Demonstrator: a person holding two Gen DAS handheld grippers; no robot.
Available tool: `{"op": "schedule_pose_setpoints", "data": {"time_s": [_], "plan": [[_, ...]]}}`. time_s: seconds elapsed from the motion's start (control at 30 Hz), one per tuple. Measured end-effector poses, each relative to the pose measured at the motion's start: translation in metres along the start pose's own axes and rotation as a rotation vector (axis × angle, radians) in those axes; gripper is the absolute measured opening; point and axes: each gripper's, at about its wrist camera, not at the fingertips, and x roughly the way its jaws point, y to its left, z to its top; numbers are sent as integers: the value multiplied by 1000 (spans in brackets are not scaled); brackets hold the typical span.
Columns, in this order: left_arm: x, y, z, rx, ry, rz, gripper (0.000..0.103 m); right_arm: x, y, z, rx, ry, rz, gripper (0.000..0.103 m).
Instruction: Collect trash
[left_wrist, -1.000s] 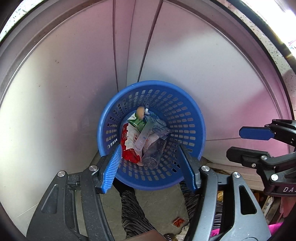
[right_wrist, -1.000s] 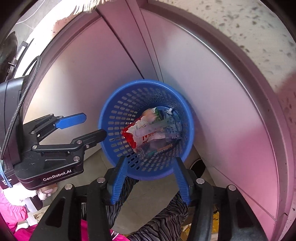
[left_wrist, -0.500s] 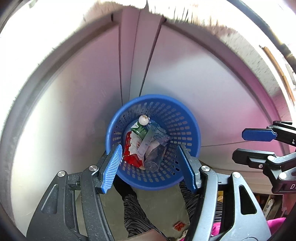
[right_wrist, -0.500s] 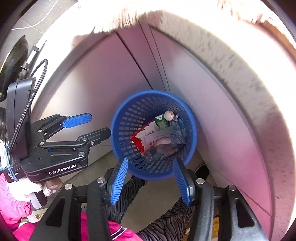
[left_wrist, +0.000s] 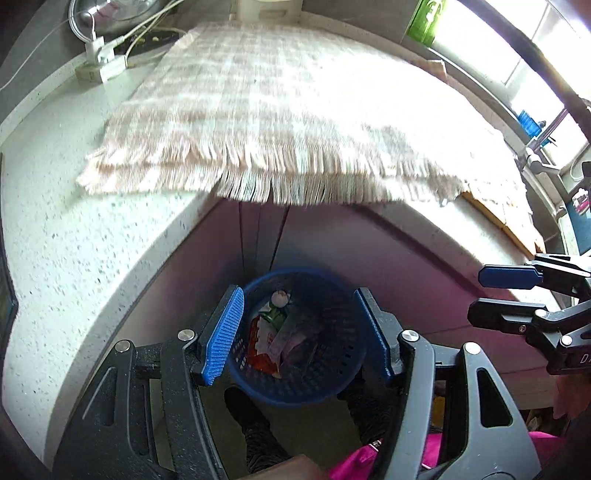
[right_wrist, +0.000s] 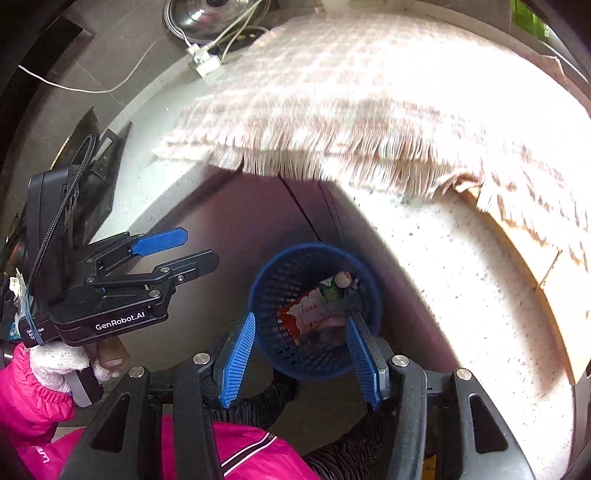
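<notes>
Fingers of both the left gripper and the right gripper stand spread with nothing between them, held above the blue basket on the floor below the speckled surface. Collected trash, a red-and-white wrapper and a green carton among it, already lies inside the basket. Judging by the fringed cloth showing no visible litter, the collecting looks close to finished, though its bright far side is hard to read.
</notes>
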Motion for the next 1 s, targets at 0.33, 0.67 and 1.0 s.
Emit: {"op": "schedule_pose_setpoints", "data": {"time_s": [0.33,0.67,1.0], "plan": [[-65,-32,64,44,-217,-8,75,-86,-6,33,-33,-228,-41,65],[-113,-73,115,113,-395,16,92,-156,-26,59,11,-472,-94,86],[-149,-92,142,94,-537,88,102,-196,-34,80,40,-661,-130,103]]}}
